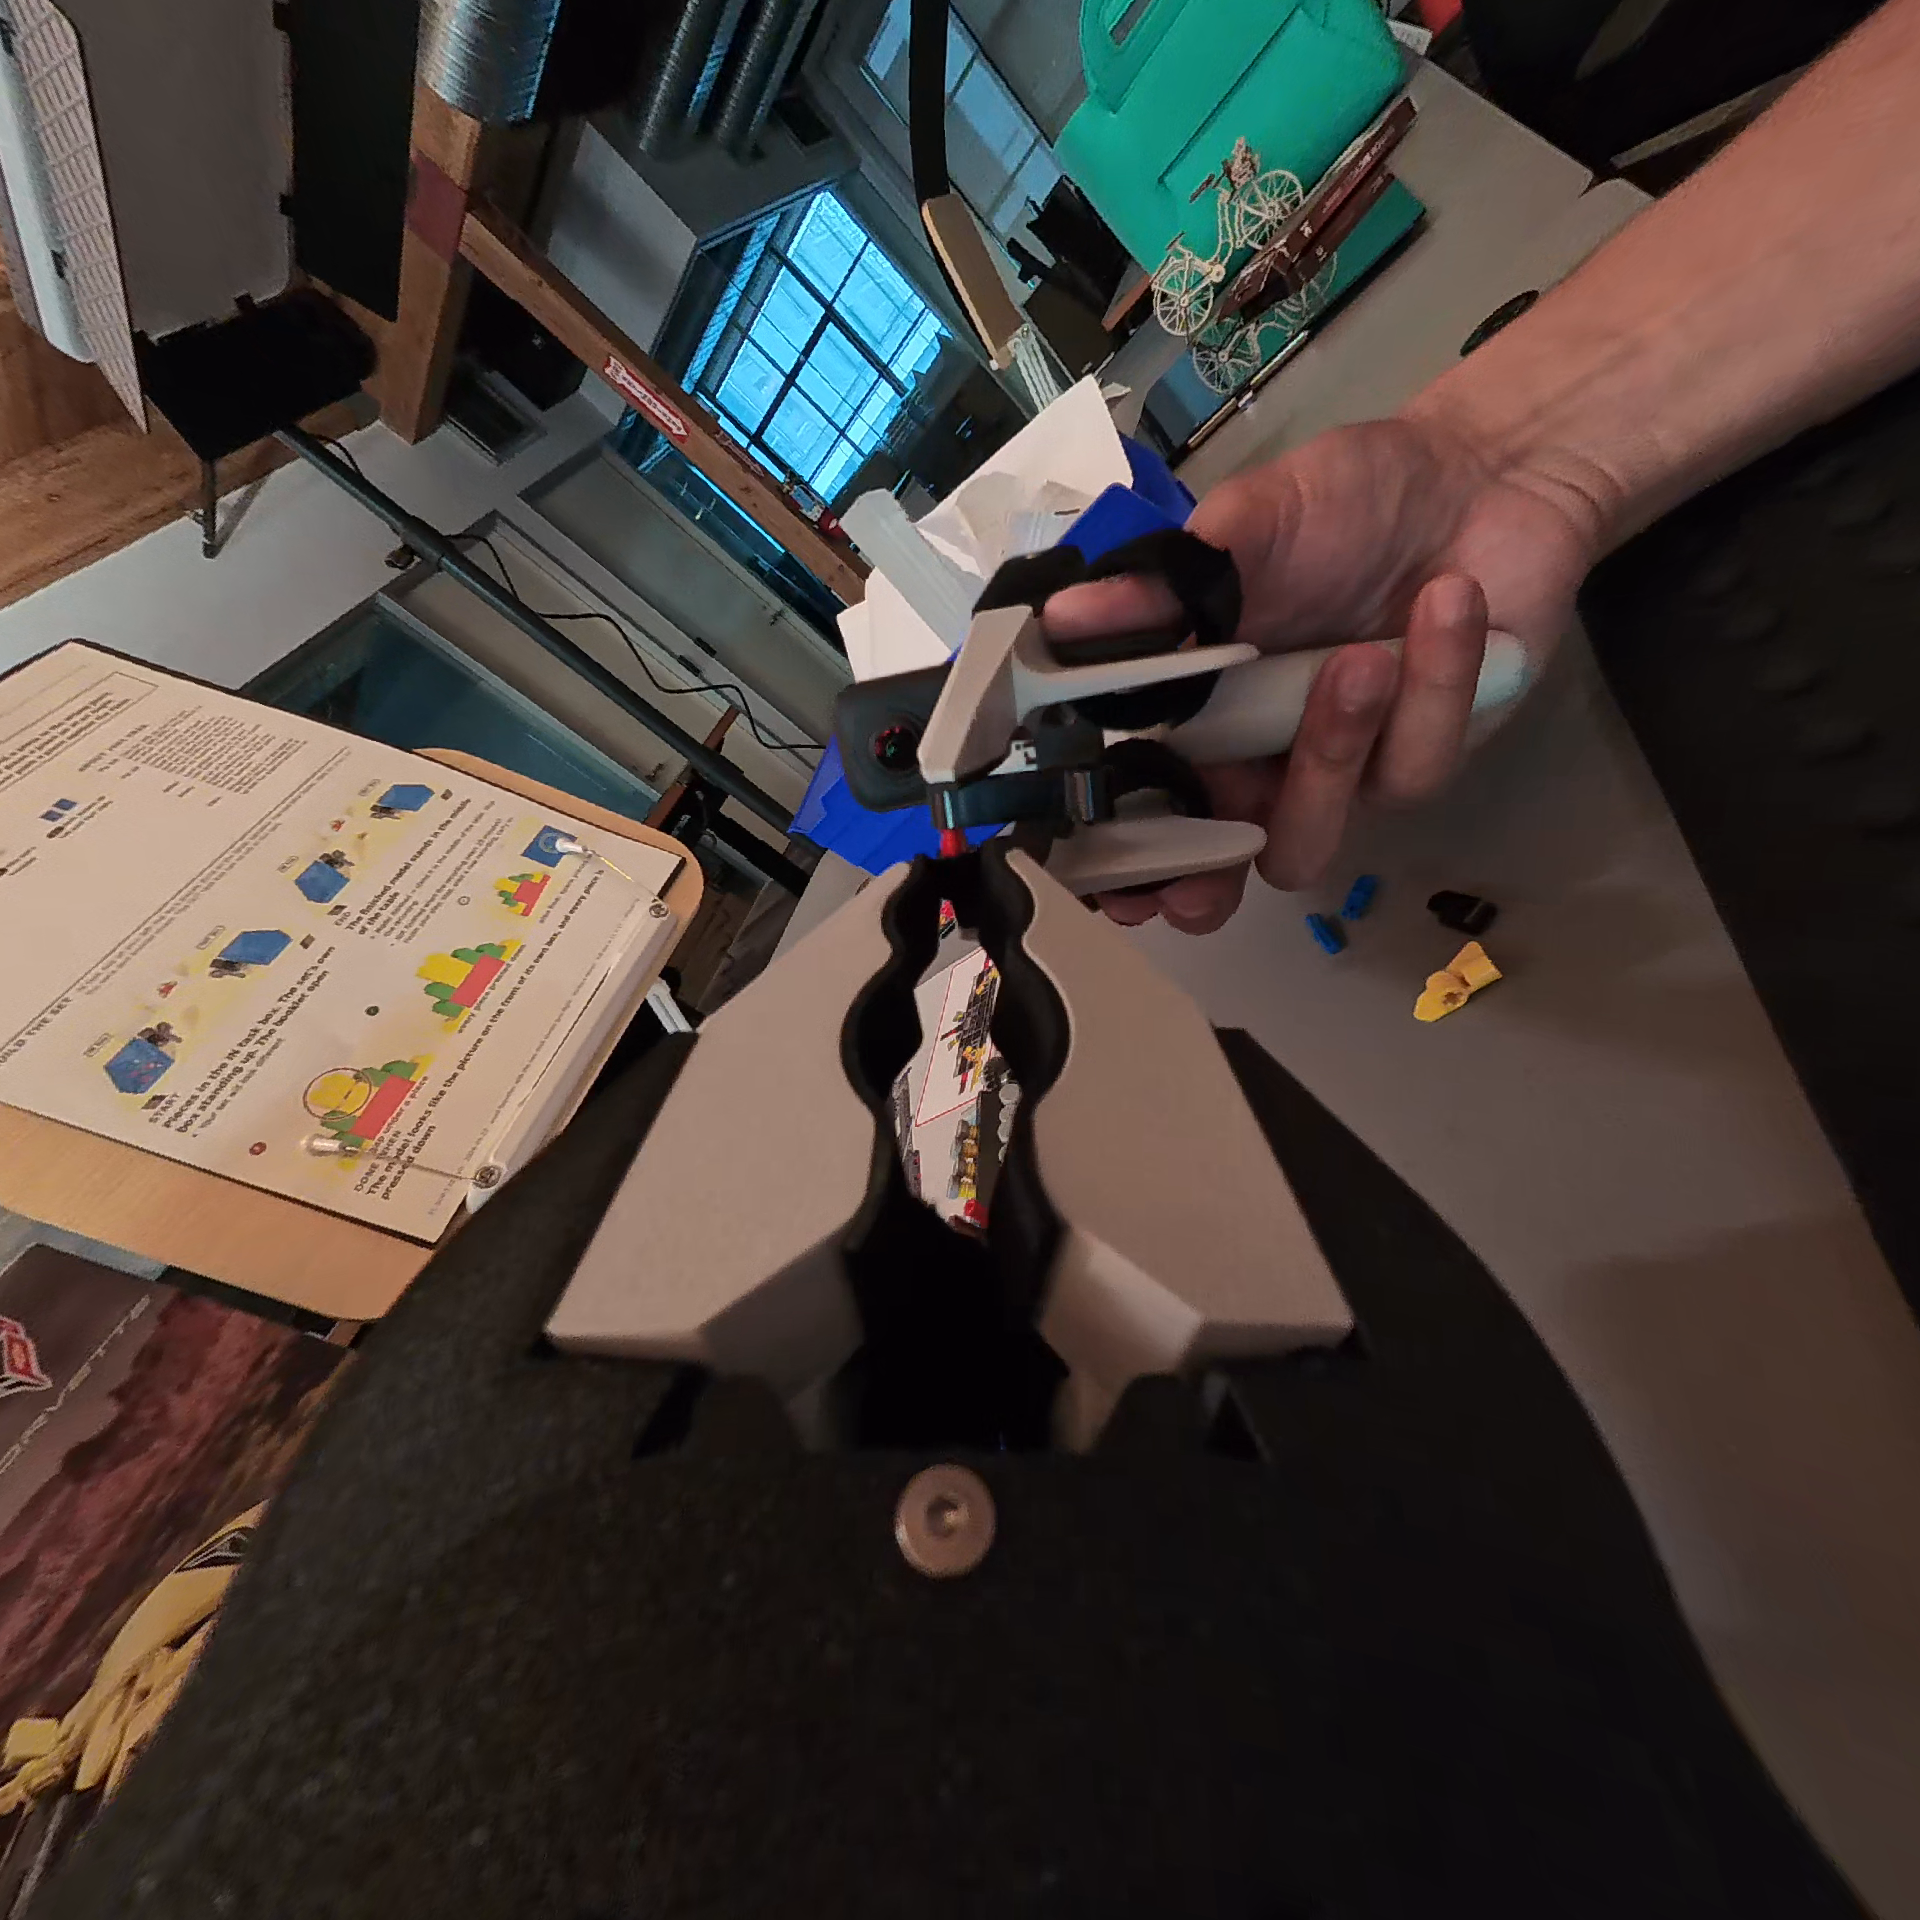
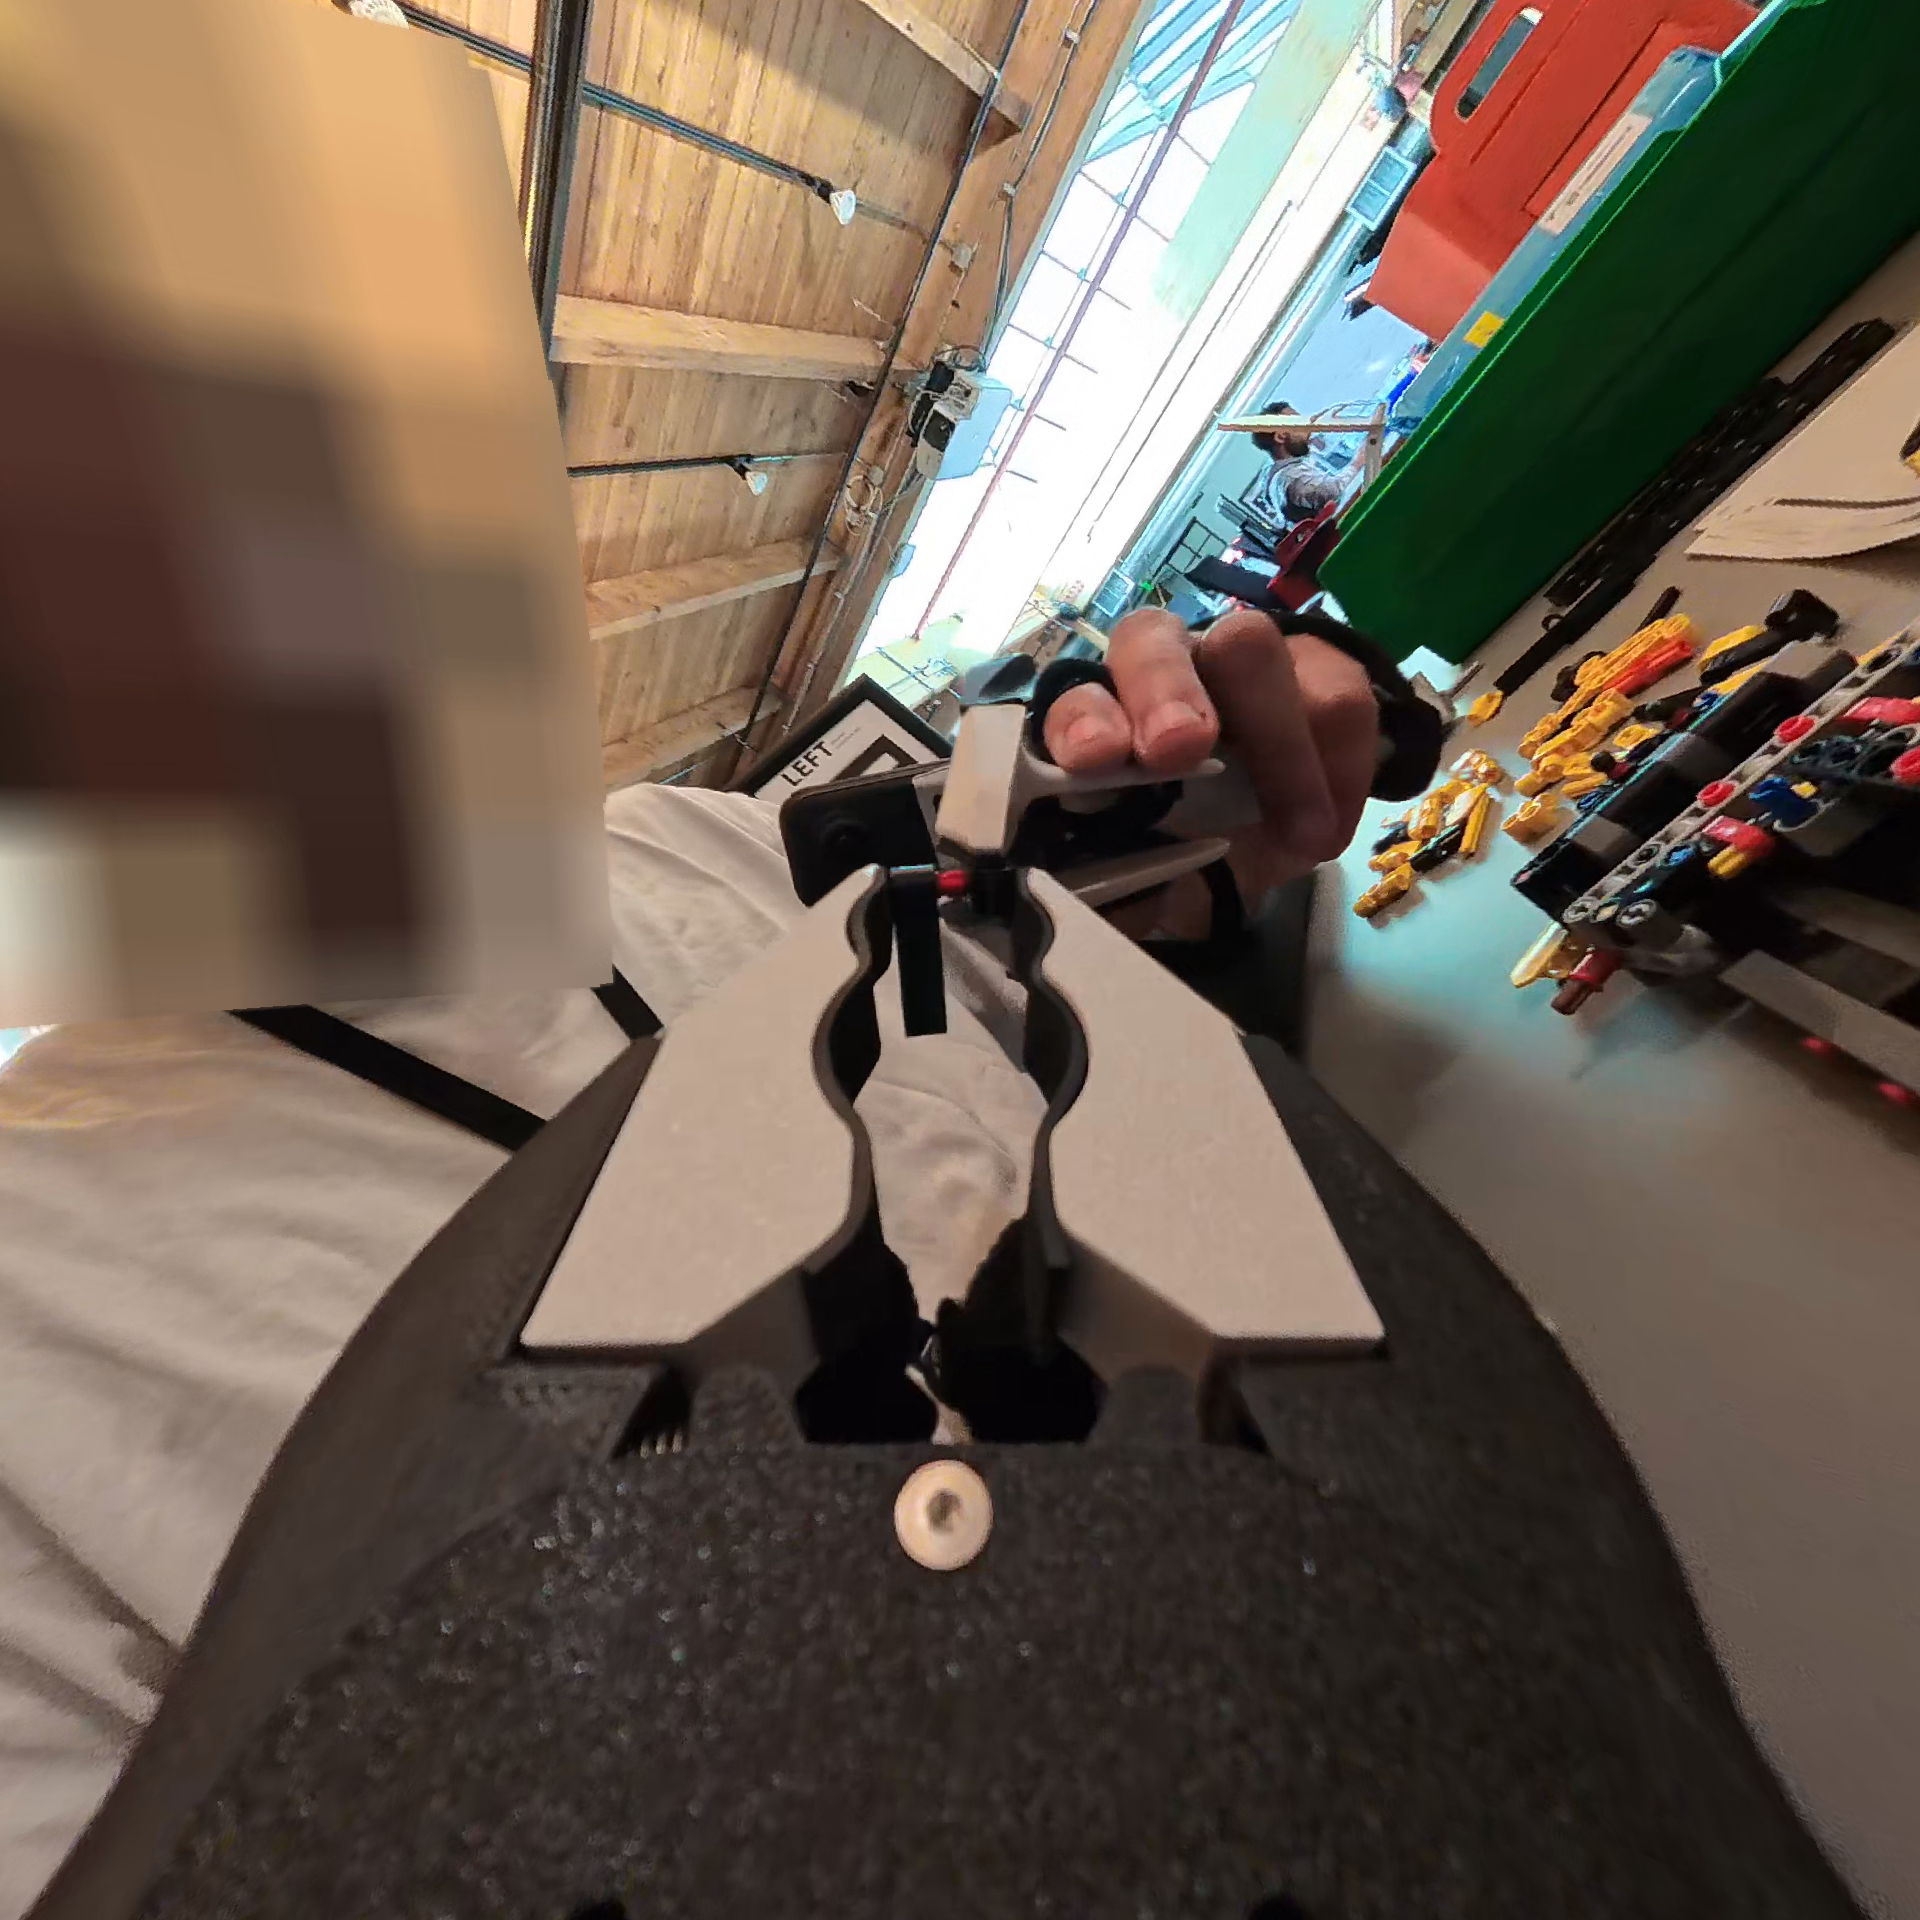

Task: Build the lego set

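Note:
Both grippers are raised above the grey table (image 1: pixel 1507 1299) and meet tip to tip. My left gripper (image 1: pixel 951 868) is shut on a small red pin (image 1: pixel 948 842). My right gripper (image 2: pixel 954 883) is shut on one end of a short black beam (image 2: pixel 921 961), which hangs between its fingers. The red pin (image 2: pixel 951 883) touches the held end of the beam. In the left wrist view the right gripper (image 1: pixel 1023 790) faces me, held by a hand, with the black beam (image 1: pixel 1003 800) across its jaws. In the right wrist view the left gripper (image 2: pixel 997 831) faces me in the same way.
A partly built black and grey model (image 2: pixel 1766 821) and a heap of yellow pieces (image 2: pixel 1507 769) lie on the table before a green bin (image 2: pixel 1610 416). Loose blue (image 1: pixel 1340 914), black (image 1: pixel 1460 909) and yellow (image 1: pixel 1455 987) pieces, a blue bin (image 1: pixel 894 831), an instruction sheet (image 1: pixel 312 935). Left and right tips are no more than a few centimetres apart.

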Demonstrator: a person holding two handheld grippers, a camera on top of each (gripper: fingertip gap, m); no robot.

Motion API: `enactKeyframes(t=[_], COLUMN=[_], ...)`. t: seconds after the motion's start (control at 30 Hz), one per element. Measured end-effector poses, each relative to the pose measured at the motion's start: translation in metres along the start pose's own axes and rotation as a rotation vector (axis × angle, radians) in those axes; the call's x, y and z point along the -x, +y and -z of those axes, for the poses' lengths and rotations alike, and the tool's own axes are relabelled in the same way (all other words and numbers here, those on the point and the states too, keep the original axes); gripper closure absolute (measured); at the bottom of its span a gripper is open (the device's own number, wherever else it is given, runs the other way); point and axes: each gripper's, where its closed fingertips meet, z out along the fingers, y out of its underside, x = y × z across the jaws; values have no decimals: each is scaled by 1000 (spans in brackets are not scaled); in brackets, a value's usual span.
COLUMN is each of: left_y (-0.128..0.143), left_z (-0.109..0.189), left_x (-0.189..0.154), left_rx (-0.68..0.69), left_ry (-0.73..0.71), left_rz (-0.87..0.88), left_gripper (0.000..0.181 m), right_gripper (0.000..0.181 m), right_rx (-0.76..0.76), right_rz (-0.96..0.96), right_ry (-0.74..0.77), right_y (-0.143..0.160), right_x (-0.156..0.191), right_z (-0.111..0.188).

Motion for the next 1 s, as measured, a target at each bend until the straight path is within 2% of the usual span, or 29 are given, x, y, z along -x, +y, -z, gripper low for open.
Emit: enactKeyframes(t=[0.17, 0.4, 0.57, 0.6, 0.63, 0.73, 0.83, 1.0], left_y=[1, -3, 1, 4, 6, 12, 18, 31], left_z=[-1, 0, -2, -2, -2, -1, 0, -4], left_x=[-5, -3, -1, 1, 4, 18, 24, 21], left_rx=[21, 24, 58, 69, 72, 84, 79, 111], left_ry=[20, -6, 12, 8, 5, -5, 15, 60], left_rz=[-21, -42, 77, 115, 156, 333, 521, 717], left_gripper=[176, 176, 176, 176, 176, 175, 175, 176], right_gripper=[165, 167, 166, 159, 144, 142, 140, 142], right_rx=[-1, 9, -33, -53, -85, -148, -153, -165], right_rz=[-35, 19, -85, -90, -76, 42, 202, 503], right_ry=[-22, -21, -70, -67, -59, 38, 211, 492], right_y=[3, 3, -3, -7, -13, -28, -33, -42], right_x=[-4, -1, -4, -5, -5, -6, -15, -23], right_z=[2, 1, 3, 4, 7, 21, 30, 42])
